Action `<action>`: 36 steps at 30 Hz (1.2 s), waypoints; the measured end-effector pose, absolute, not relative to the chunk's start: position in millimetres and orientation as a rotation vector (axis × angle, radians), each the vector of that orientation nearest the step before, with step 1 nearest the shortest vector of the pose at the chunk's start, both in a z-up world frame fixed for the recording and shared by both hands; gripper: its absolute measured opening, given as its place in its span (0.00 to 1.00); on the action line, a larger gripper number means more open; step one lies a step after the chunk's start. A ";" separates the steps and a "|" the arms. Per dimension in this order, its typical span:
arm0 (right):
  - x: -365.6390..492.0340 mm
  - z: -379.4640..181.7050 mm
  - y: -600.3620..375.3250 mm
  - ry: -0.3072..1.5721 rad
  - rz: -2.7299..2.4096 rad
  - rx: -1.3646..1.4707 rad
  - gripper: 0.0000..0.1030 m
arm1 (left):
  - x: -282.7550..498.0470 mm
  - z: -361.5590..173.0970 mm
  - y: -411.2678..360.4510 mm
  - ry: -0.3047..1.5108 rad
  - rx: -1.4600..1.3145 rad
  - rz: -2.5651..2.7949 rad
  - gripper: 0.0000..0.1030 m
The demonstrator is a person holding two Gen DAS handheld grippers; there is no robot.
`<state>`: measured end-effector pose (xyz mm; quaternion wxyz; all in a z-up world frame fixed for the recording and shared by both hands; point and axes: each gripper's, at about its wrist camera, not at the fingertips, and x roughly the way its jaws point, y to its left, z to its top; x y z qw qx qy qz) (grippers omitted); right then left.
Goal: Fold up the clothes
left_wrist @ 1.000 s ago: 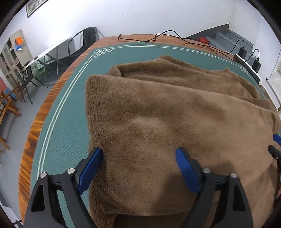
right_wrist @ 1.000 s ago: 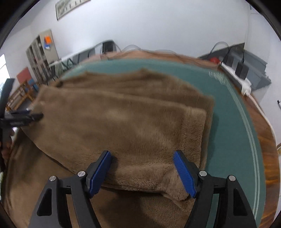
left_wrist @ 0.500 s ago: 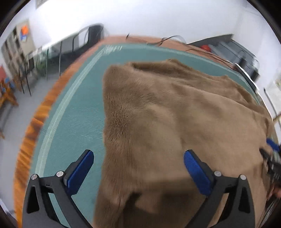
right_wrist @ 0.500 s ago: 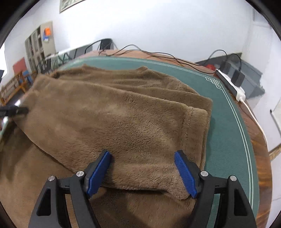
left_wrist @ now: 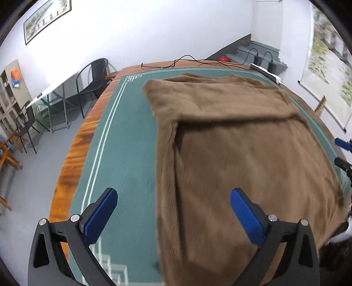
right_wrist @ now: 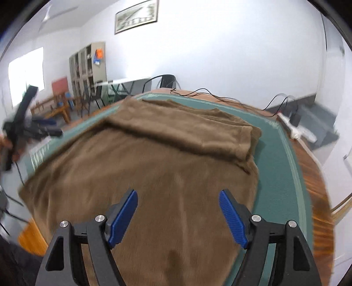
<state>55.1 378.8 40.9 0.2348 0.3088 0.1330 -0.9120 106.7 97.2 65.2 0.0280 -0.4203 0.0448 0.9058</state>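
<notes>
White-walled room with a framed picture (right_wrist: 136, 18) high on the wall, a cabinet (right_wrist: 88, 66) and dark metal chairs (left_wrist: 94, 81) off the table's far-left corner. Wooden table (left_wrist: 72, 154) carrying a green mat (left_wrist: 123, 154) with a pale double border line and a fret motif at its corners. Black cables (left_wrist: 193, 61) and a white power strip (left_wrist: 267, 74) along the table's far edge and far-right corner. Brown fleece garment (left_wrist: 242, 154) — lying on the mat, spread over its middle and right part, with a folded band (right_wrist: 187, 129) doubled over toward the far edge; its near portion runs down toward the table's near edge, both views blurred there. Left gripper (left_wrist: 173, 215) — blue pads spread wide, nothing pinched; left pad over bare mat beside the garment's left edge, right pad over the fleece; whether either touches cannot be told. Right gripper (right_wrist: 178, 217) — blue pads apart, nothing between them, above the near part of the fleece close to its right edge. Each gripper shows at the margin of the other's view, the left one blurred, with a hand behind it
</notes>
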 end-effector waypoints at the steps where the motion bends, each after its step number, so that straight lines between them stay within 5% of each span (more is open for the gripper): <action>1: 70.2 36.0 375.8 0.415 -2.506 0.837 0.76 | 122.1 64.9 100.0 0.202 -1.262 2.794 1.00; 10: 124.1 15.1 353.7 0.568 -2.433 0.795 0.76 | 261.6 45.4 134.8 0.839 -0.951 2.715 1.00; 14: 127.1 12.9 350.1 0.522 -2.423 0.802 0.76 | 292.6 25.2 140.8 0.969 -0.925 2.720 1.00; 17: 125.6 15.4 349.1 0.482 -2.419 0.801 0.76 | 296.4 17.8 137.3 0.927 -0.954 2.728 0.96; 20: 129.3 19.9 348.1 0.453 -2.426 0.788 0.76 | 290.6 10.8 136.4 0.843 -1.015 2.703 0.63; 25: 139.2 22.1 350.5 0.442 -2.450 0.773 0.76 | 274.9 1.9 132.3 0.698 -1.100 2.685 0.39; 30: 143.0 18.0 361.8 0.439 -2.490 0.787 0.76 | 277.8 32.1 128.4 0.574 -0.974 2.783 0.33; 36: 143.3 14.7 375.3 0.408 -2.542 0.783 0.76 | 265.8 51.6 126.4 0.656 -0.893 2.896 0.33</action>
